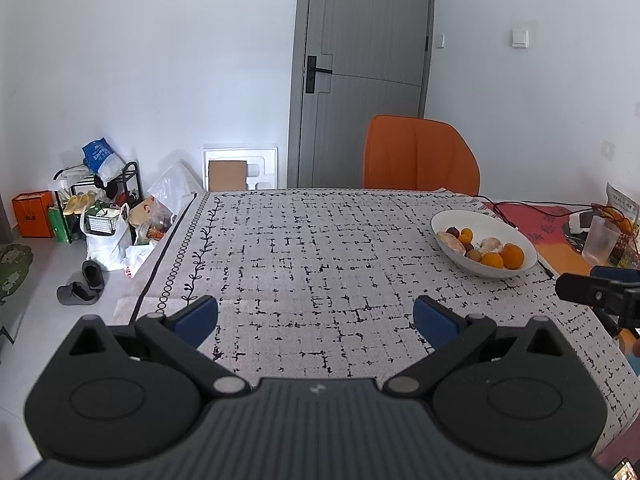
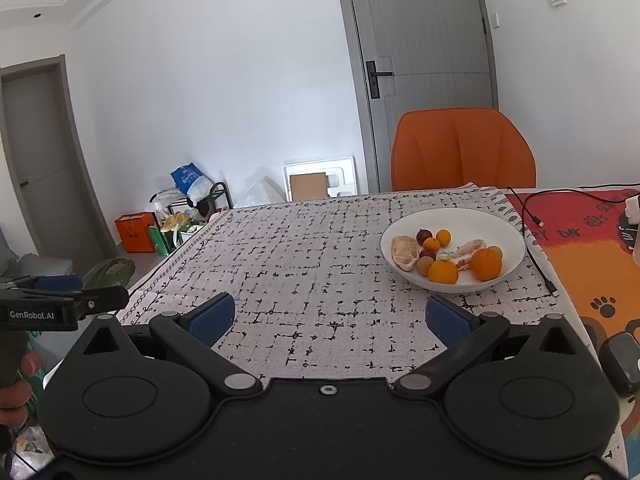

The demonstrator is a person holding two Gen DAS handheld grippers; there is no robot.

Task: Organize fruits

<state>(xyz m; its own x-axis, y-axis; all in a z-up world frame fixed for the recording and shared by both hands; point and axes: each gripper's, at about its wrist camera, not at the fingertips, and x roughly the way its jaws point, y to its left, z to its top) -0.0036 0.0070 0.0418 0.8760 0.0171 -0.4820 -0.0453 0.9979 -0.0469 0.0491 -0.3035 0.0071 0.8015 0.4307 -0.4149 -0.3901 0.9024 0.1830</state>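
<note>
So you had both grippers idle over the table — left gripper [image 1: 316,320] with its blue fingers [image 1: 198,318] spread wide and nothing between them, right gripper [image 2: 330,318] the same, fingers [image 2: 446,320] apart and empty. All the fruit sat in the white bowl [image 2: 500,220] at the far right of the patterned tablecloth [image 2: 312,248], just beside the red mat [image 2: 580,248]: two big oranges [image 2: 485,265] at the near rim, small oranges [image 2: 443,237] and dark plums [image 2: 424,236] toward the back, peeled citrus pieces [image 2: 405,253] on the left and in the middle, plus a couple of brownish round fruits I couldn't name. No fruit lay loose on the cloth, so my read was either the very start of sorting or the end of gathering — can't tell which from this alone. Neither gripper was near the bowl; the right one was closer and faced it more squarely. If a pick was next, you'd have needed to push the right gripper forward and to the right, dip over the near rim and close on one orange without nudging its neighbours, which were touching. A black cable [image 2: 538,252] ran along the bowl's right side — worth avoiding. The orange chair [image 2: 464,148] stood behind the table, out of play.
</note>
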